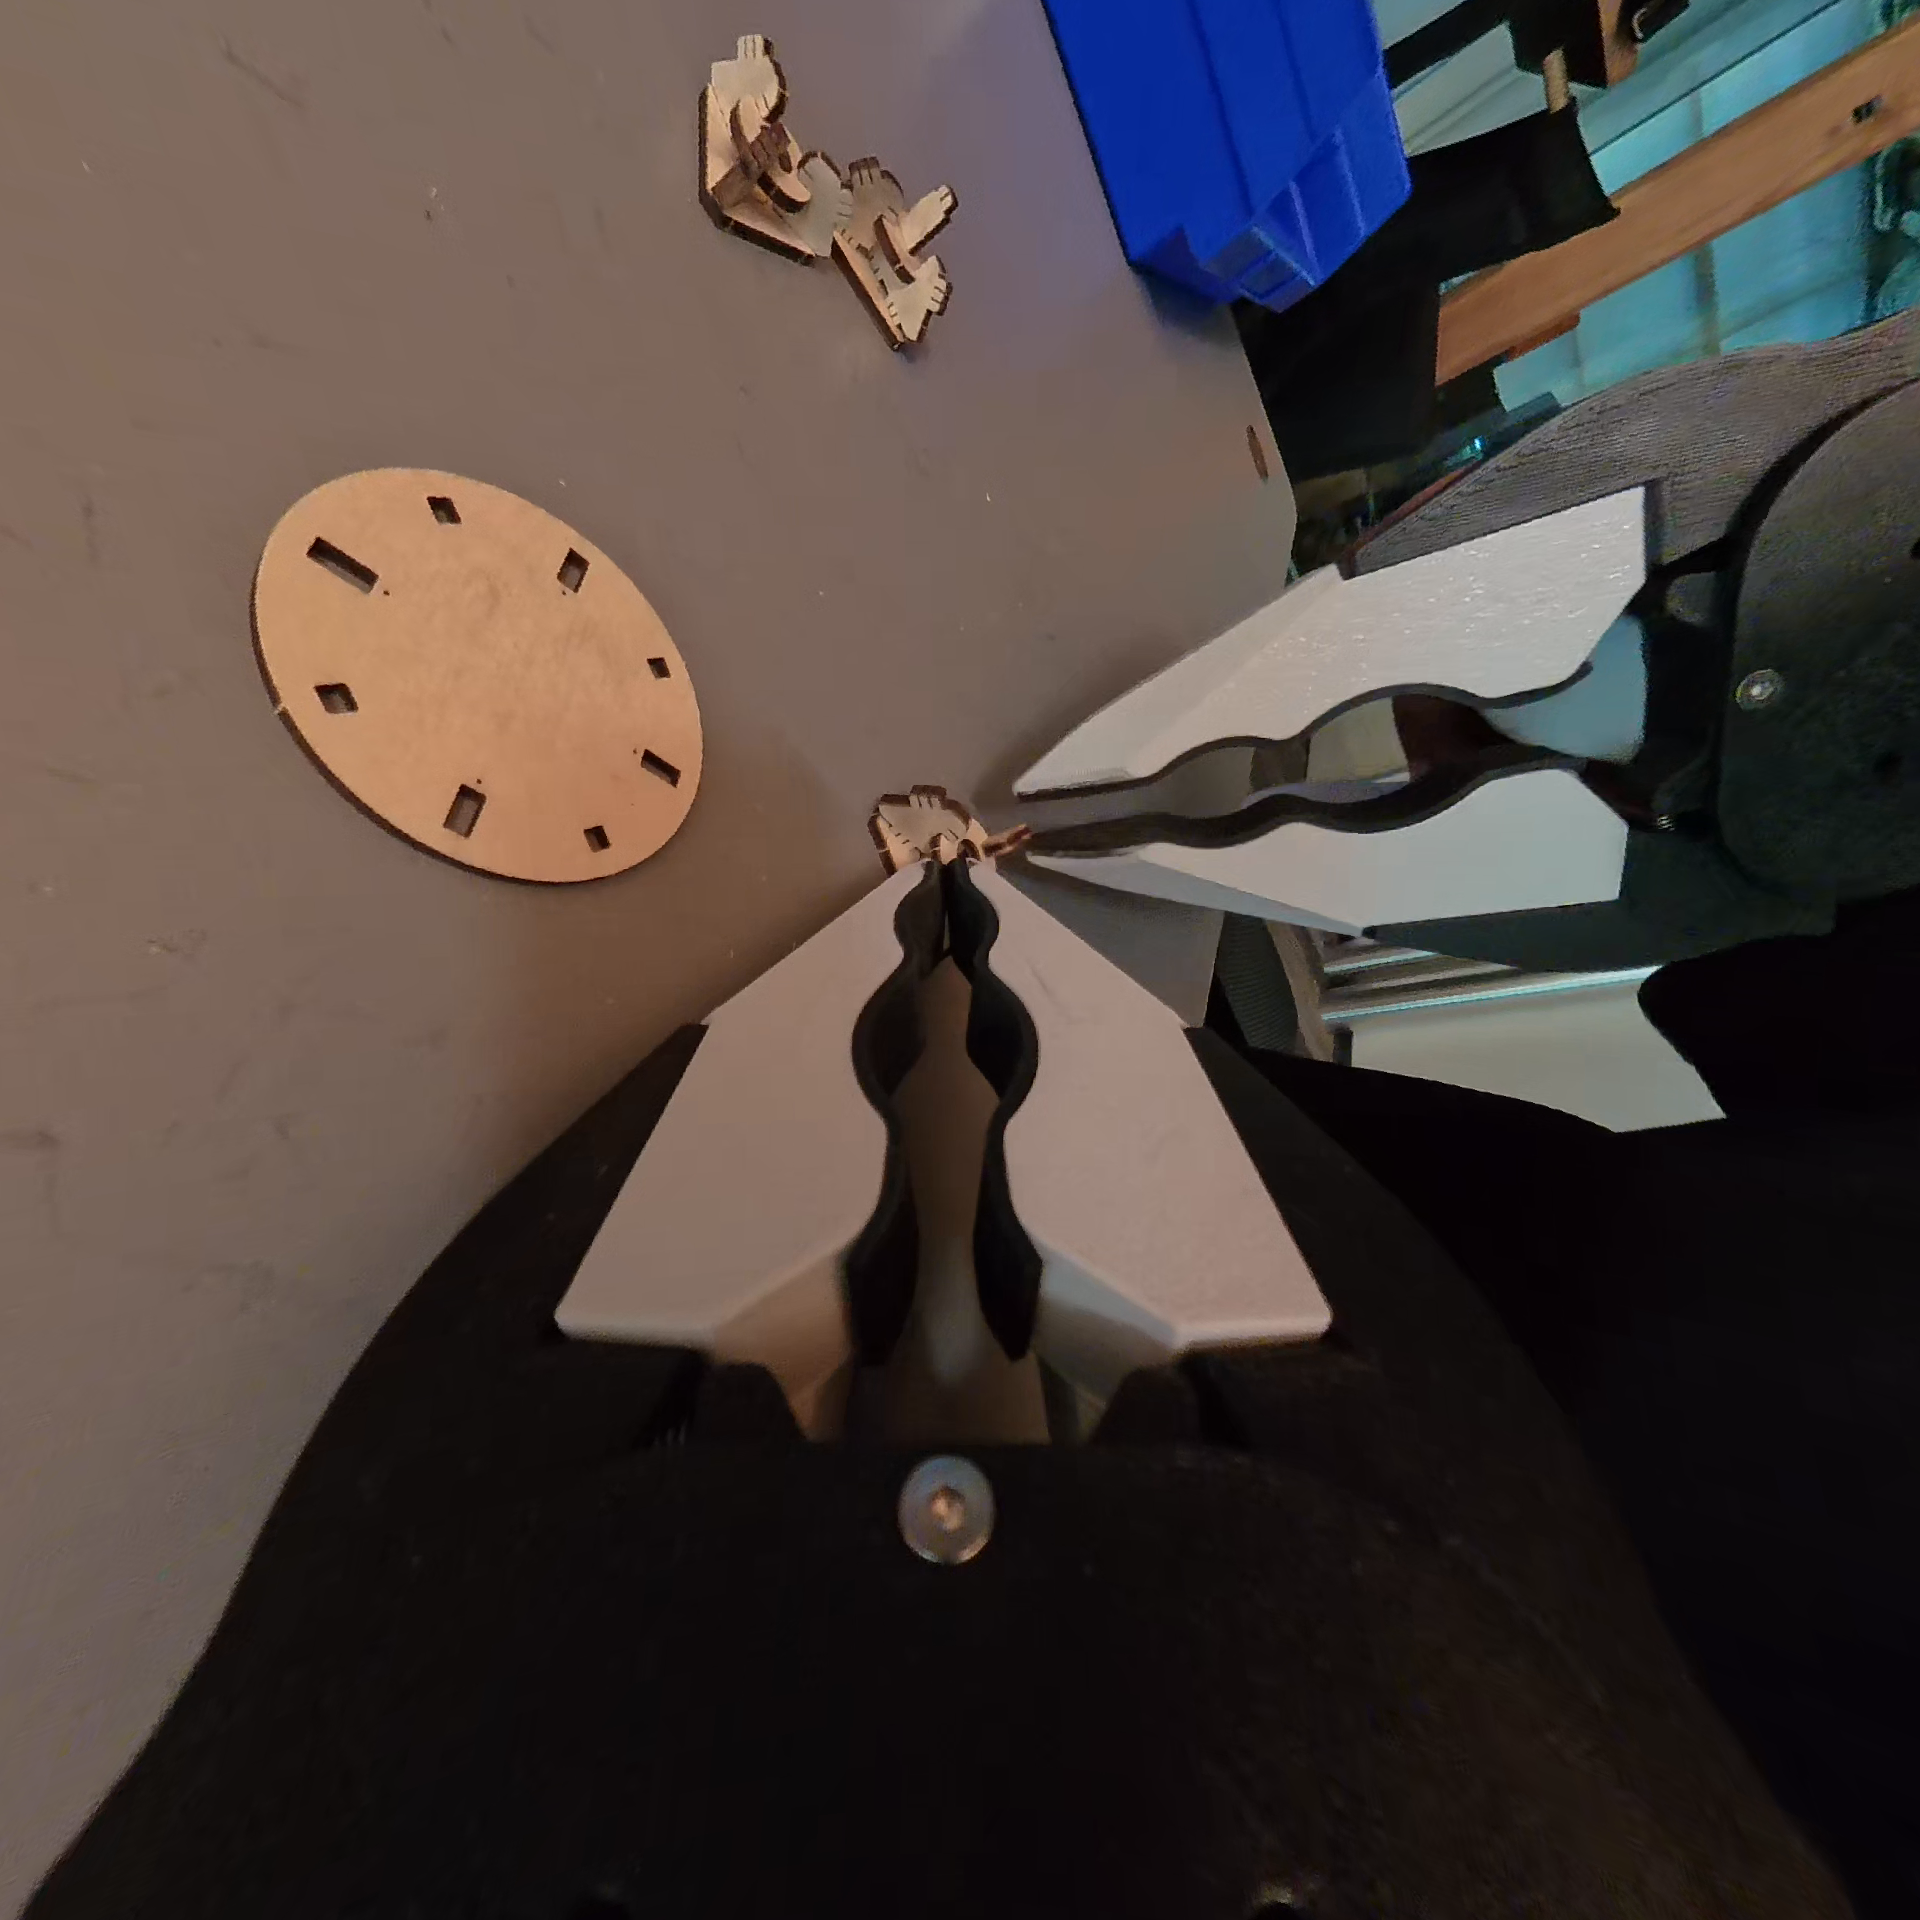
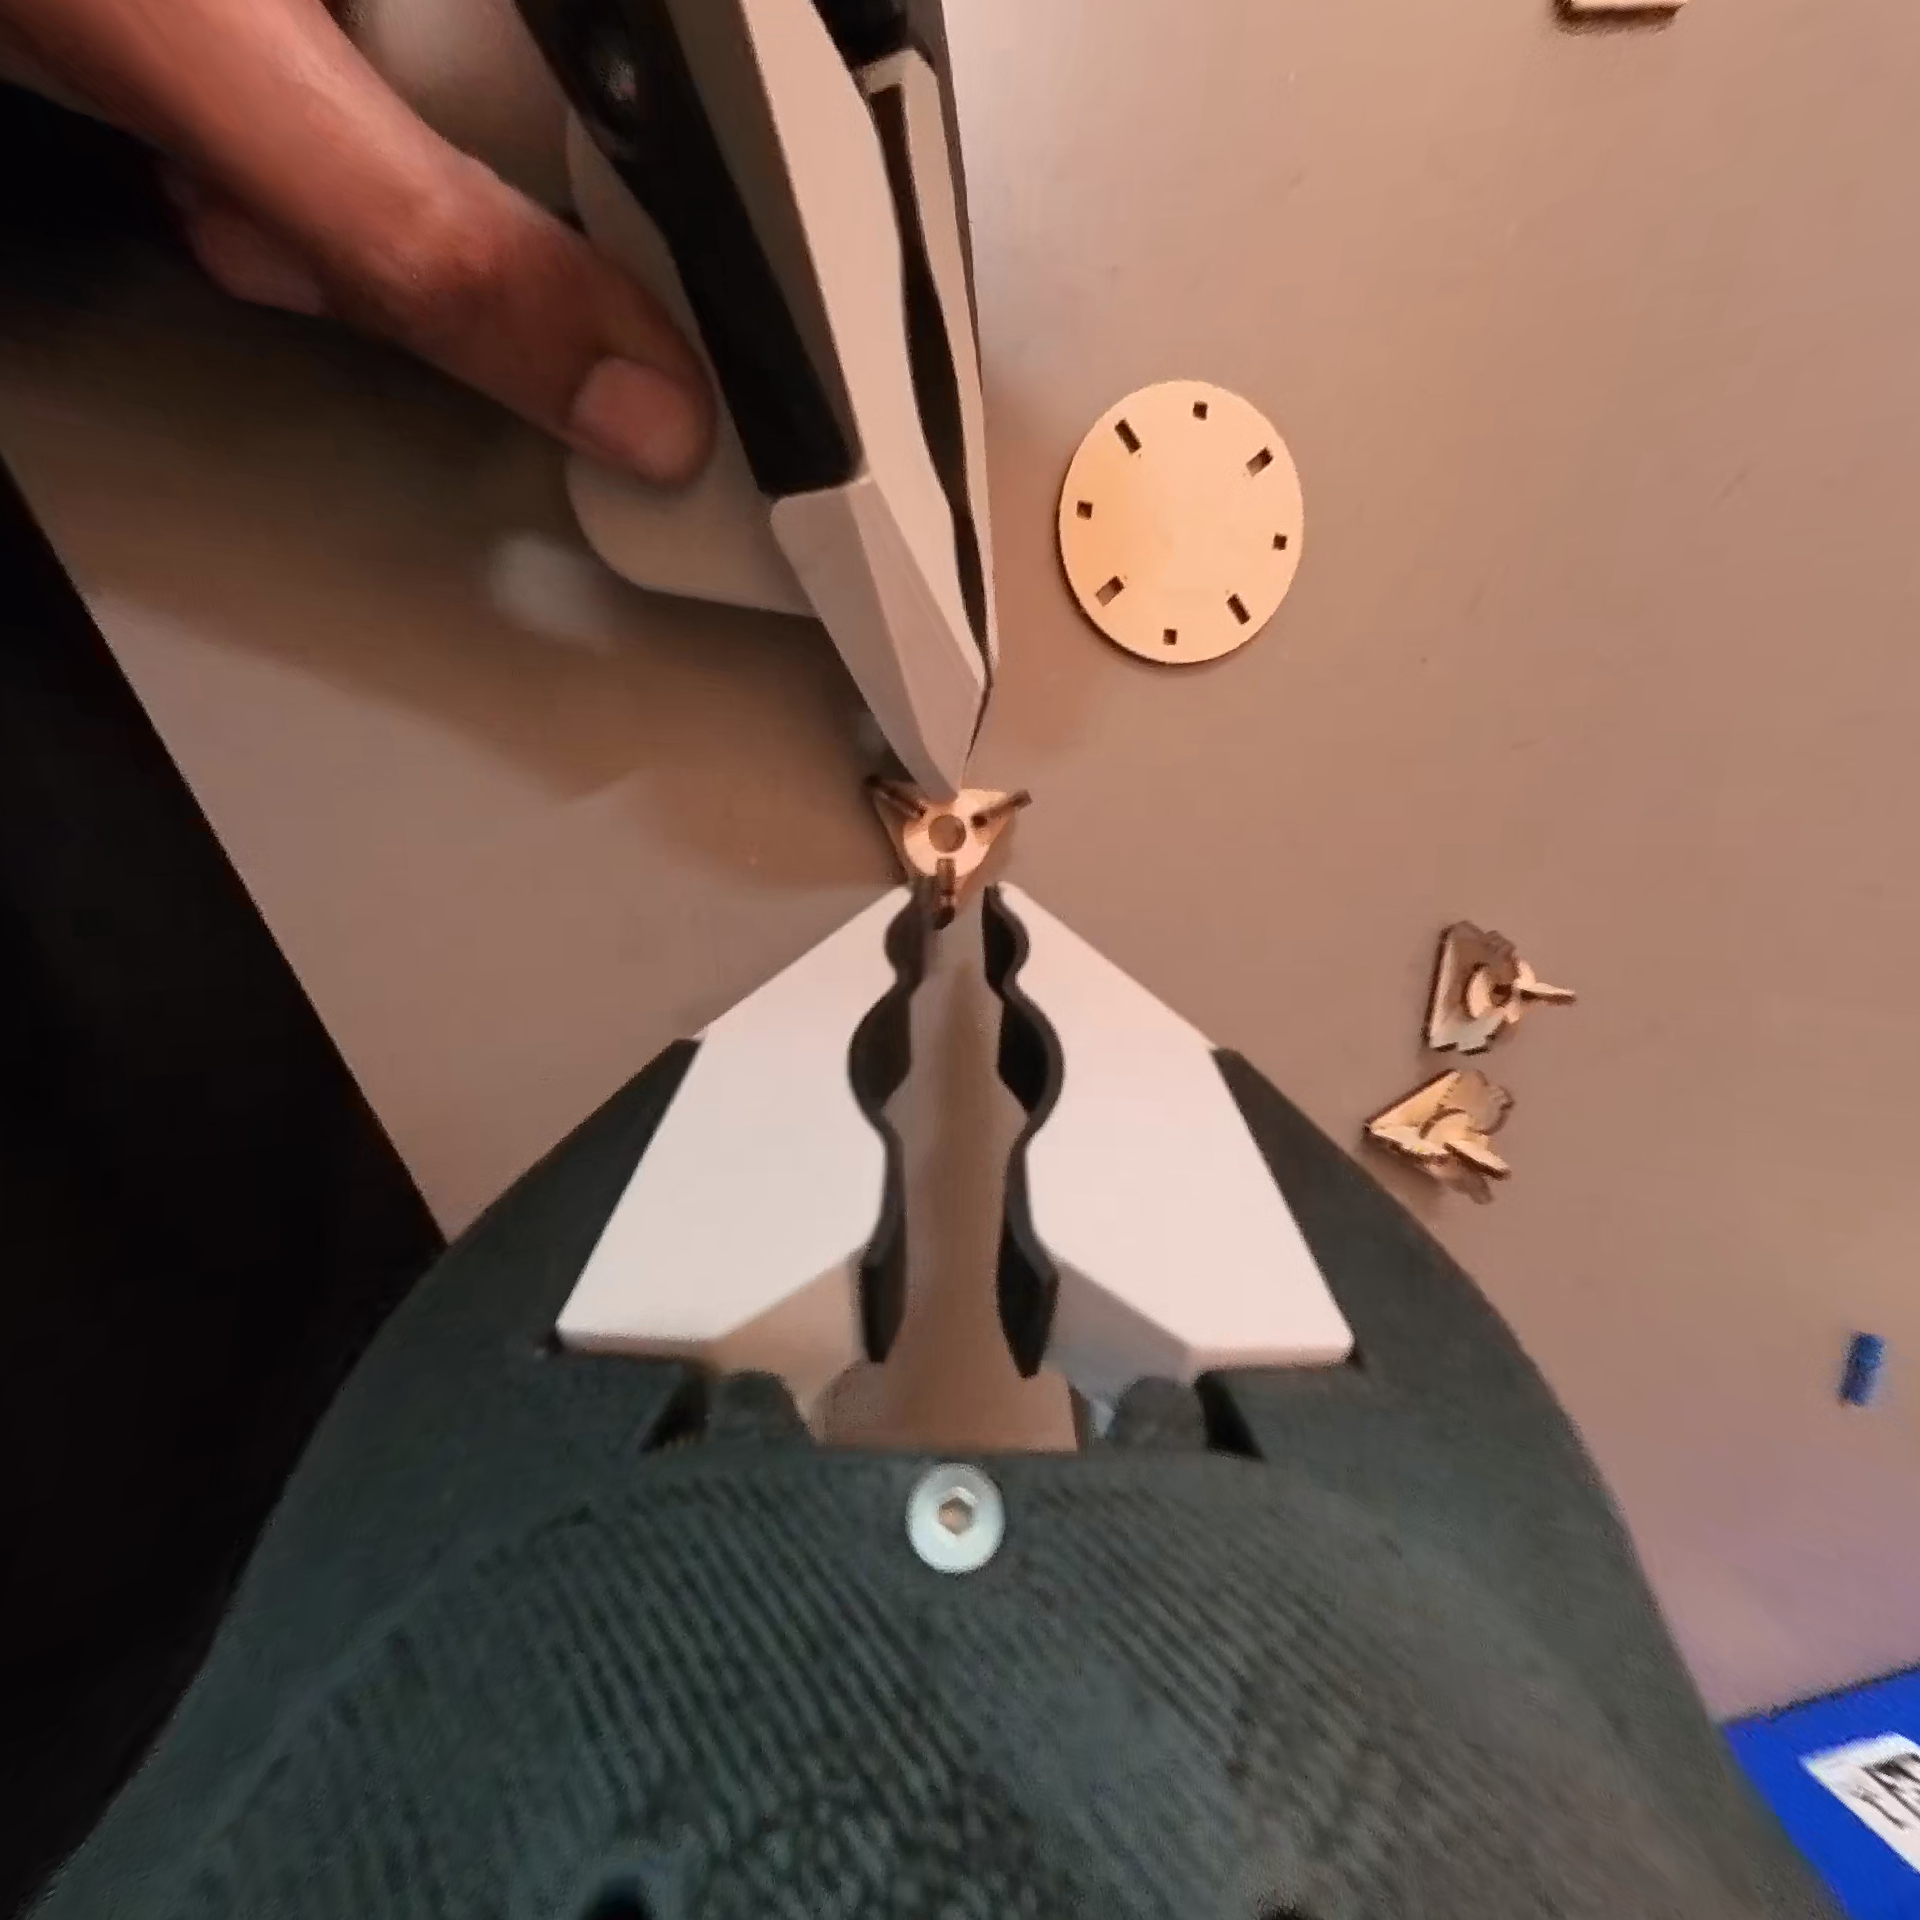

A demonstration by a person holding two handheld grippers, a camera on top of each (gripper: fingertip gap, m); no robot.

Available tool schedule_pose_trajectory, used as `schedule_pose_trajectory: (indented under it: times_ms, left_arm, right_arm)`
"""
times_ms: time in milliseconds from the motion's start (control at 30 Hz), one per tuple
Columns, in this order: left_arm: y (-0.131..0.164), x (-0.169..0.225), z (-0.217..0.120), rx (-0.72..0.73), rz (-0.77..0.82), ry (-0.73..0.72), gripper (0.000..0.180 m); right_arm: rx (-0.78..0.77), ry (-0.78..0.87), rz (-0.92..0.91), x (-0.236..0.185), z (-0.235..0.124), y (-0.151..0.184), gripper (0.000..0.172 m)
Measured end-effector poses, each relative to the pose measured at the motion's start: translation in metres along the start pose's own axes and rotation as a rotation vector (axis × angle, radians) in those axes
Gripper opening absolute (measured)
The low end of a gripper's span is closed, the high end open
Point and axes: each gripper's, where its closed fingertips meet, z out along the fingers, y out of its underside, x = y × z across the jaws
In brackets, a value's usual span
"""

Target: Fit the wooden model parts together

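— Was the light good in the two views?

— It was warm and rather dim. The desk (image 1: 436, 260) looked grey in the left wrist view and more pink-beige in the right one. A soft, wide shadow lay near the desk's left edge in the right wrist view.

— And the sharpness?

— The wooden disc (image 1: 473, 675) was quite sharp. The hand (image 2: 416, 239) was a little smeared, and so was the blue bin (image 1: 1236, 135) at the desk's far edge. Both views bent strongly at their borders.
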Motion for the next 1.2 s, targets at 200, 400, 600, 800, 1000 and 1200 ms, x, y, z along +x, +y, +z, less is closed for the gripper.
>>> schedule_pose_trajectory:
  times_ms: [200,400,600,800,1000,1200]
  left_arm:
    - [0.000,0.000,0.000,0.000,0.000,0.000,0.002]
    - [0.000,0.000,0.000,-0.001,-0.002,0.002,0.002]
    - [0.000,0.000,0.001,-0.004,-0.001,0.006,0.002]
    - [0.000,0.000,0.000,-0.003,-0.003,0.008,0.002]
    - [0.000,0.000,0.001,-0.004,0.004,0.004,0.002]
    - [0.000,0.000,0.001,-0.004,0.002,0.004,0.003]
  right_arm:
    - [-0.066,-0.047,-0.058,-0.002,0.003,0.001,0.001]
    - [-0.119,-0.139,-0.027,-0.005,0.011,0.007,0.002]
    - [-0.180,-0.140,-0.077,-0.004,0.013,0.010,0.001]
    - [-0.187,-0.114,-0.084,0.004,0.001,0.007,0.014]
    - [-0.162,-0.169,-0.053,-0.002,0.003,0.007,0.001]
    - [-0.181,-0.186,-0.044,-0.003,0.003,0.007,0.001]
